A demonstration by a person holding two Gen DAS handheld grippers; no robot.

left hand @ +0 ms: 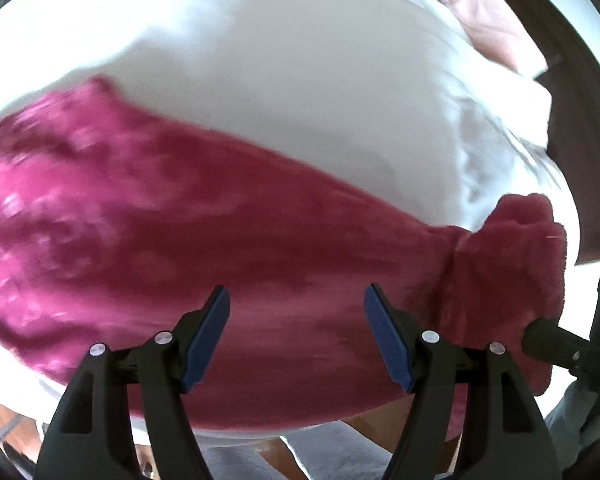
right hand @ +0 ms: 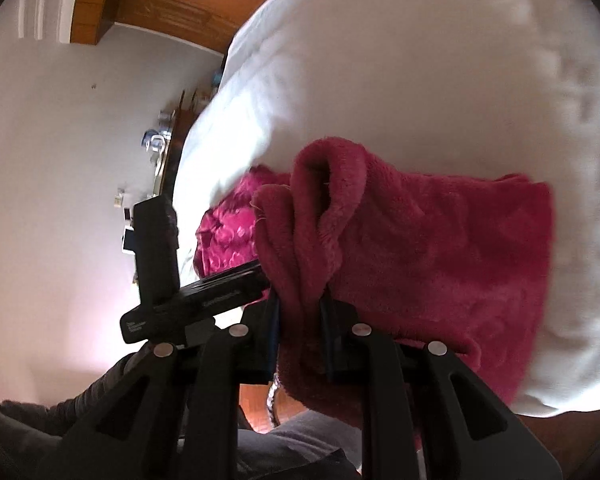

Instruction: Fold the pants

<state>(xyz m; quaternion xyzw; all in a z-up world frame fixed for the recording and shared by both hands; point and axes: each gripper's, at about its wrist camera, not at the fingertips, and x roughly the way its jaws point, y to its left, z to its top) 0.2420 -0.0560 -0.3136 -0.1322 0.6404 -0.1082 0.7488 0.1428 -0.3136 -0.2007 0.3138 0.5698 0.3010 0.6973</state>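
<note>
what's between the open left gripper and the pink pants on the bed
Nothing visible. The left gripper hangs open directly over the pink pants on the white bed, while the right gripper already pinches their bunched end.

Left tool (left hand: 297, 338) agape, right tool (right hand: 300, 330) clamped.

Motion-blurred pattern on the pants (left hand: 100, 208); small, unreadable items along the far wall (right hand: 156, 144)

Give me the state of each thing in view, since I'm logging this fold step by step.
pink pants: spread across the bed, one end bunched and lifted.
left gripper: open, nothing between its pads, above the pants.
right gripper: shut on a bunched fold of the pants.
white bed cover: flat, lightly wrinkled.
</note>
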